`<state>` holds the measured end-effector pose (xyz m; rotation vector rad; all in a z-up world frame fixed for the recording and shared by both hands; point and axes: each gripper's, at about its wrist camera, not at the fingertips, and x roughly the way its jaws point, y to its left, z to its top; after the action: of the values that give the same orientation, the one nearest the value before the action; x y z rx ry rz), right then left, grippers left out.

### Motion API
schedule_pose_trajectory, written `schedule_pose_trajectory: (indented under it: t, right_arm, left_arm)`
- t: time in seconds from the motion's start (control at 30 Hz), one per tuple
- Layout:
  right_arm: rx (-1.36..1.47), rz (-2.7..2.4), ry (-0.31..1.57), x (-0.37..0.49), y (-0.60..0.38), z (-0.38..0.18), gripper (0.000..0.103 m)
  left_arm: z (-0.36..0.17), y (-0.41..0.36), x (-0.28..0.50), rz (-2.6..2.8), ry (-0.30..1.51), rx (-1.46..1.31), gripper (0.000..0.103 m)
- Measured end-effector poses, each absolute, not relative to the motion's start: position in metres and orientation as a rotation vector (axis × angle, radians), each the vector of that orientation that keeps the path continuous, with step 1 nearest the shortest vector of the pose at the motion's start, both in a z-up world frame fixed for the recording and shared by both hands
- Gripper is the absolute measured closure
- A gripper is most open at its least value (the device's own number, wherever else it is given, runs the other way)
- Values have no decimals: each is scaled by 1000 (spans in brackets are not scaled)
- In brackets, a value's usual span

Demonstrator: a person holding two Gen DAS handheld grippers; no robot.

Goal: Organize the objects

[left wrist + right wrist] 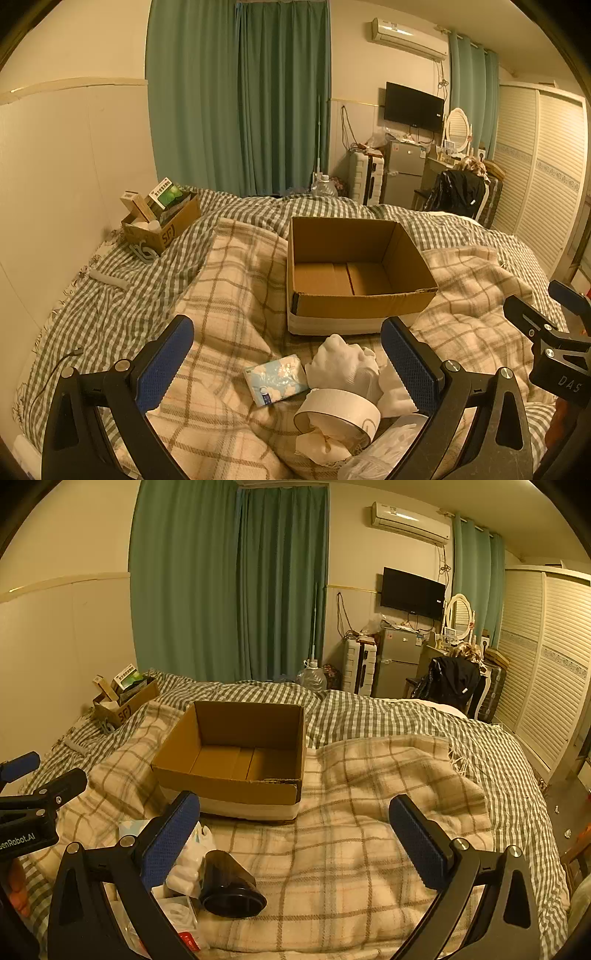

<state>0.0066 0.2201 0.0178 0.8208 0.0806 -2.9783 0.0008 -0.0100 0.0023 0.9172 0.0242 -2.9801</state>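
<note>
On the bed, an open cardboard box (360, 271) sits on the plaid blanket (236, 280), nothing inside it. Both tools hover over the near edge of the bed, each spread wide and holding nothing. The left tool (286, 363) frames a small heap: a tissue pack (276, 378), a crumpled white cloth (343, 363) and a roll of tape (338, 411), all just short of the box. By the right tool (294, 834) lies a dark hair-dryer nozzle (229, 884) beside white items. A smaller carton (162, 221) of packets stands by the wall.
</note>
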Motion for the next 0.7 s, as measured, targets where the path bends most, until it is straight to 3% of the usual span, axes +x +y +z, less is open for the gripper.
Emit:
schedule_pose_trajectory:
  t: [0.7]
  right_arm:
    - [836, -2960, 91, 8, 219, 17, 0]
  left_arm:
    - [3, -8, 1, -2981, 17, 915, 0]
